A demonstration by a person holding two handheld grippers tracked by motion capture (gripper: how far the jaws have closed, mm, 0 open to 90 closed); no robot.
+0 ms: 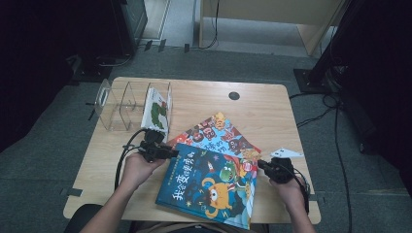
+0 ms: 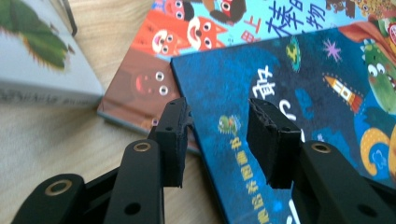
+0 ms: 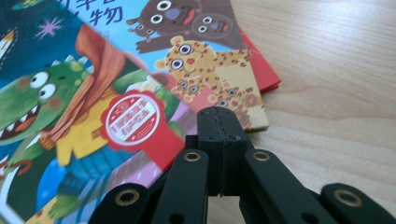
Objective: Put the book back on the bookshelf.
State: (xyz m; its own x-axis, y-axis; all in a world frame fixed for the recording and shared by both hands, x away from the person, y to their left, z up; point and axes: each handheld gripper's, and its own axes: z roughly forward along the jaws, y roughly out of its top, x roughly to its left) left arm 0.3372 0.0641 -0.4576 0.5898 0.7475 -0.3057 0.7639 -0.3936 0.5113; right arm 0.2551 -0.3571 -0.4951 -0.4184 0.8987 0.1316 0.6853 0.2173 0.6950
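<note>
Left tongs (image 2: 217, 135) gape, straddling the blue book's (image 1: 209, 187) nine-o'clock edge to lift it; right tongs (image 3: 219, 135) shut, empty, at three o'clock.

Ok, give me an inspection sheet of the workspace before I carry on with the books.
Surface: wooden table, round grommet hole at the far edge.
Job's things: blue book lies on the animal book; a third book stands in the clear rack.
Clutter: nothing seen.
Grippers: left hand-held gripper open over the blue book's corner; right hand-held gripper shut, beside the books' edge.
Cables: black cable trails from the left gripper; more on the floor.
Surroundings: grey carpet, dark equipment.
</note>
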